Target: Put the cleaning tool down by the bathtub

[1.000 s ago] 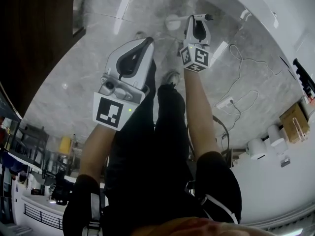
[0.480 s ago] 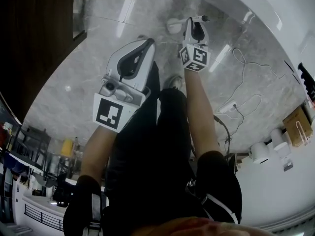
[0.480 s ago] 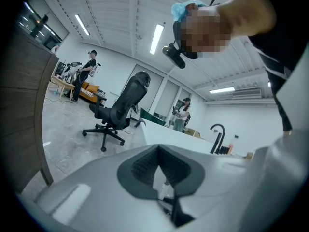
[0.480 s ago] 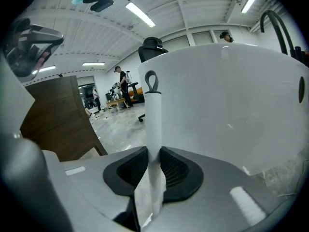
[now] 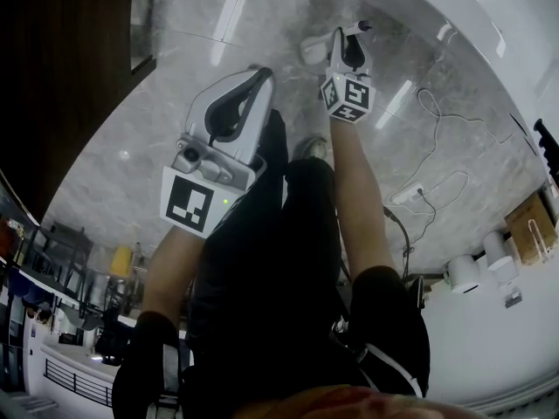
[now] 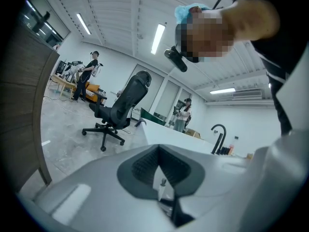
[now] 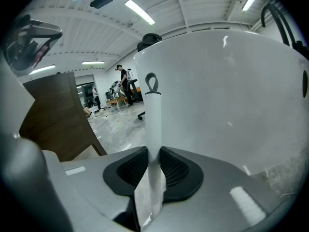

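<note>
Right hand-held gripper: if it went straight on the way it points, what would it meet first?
Most likely the bathtub wall: it fills the right gripper view just past the tool handle that the right hand-held gripper clamps. How far off it is, I cannot tell.

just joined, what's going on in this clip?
A person stands on a marble floor with a gripper in each hand. The right gripper is clamped on the white handle of the cleaning tool, holding it right beside the white bathtub. The tool is not yet released. The left gripper is shut with nothing in it, held off to the side.
</note>
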`<state>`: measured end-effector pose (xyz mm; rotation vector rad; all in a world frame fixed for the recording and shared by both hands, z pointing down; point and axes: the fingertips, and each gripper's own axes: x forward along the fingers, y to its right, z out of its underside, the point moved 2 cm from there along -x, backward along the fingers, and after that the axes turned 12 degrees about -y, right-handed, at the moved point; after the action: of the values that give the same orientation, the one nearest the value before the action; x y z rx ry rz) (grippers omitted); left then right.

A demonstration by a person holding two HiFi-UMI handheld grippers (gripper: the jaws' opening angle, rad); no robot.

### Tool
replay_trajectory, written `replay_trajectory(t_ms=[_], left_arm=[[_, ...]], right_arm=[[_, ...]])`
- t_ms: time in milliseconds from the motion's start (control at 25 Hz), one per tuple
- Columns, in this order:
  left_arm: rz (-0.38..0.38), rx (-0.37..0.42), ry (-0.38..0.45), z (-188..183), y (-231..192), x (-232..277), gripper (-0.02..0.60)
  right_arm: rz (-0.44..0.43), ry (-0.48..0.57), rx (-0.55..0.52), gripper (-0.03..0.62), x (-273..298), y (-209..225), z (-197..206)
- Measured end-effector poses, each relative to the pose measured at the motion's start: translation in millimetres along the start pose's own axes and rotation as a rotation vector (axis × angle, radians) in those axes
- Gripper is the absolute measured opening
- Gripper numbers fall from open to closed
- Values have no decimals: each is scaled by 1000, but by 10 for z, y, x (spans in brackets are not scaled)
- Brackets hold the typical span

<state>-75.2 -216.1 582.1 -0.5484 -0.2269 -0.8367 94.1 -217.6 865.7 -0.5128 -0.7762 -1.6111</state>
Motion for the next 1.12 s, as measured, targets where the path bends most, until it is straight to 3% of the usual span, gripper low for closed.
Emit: replay_trajectory(t_ms=[480,1120], left_arm=[[19,40,-12,46,-14,93,6],[15,7,-21,159,-63,57,6]], right_arm=[[36,14,51,83,244,224,-97],[51,31,82,84,440,352,-153]])
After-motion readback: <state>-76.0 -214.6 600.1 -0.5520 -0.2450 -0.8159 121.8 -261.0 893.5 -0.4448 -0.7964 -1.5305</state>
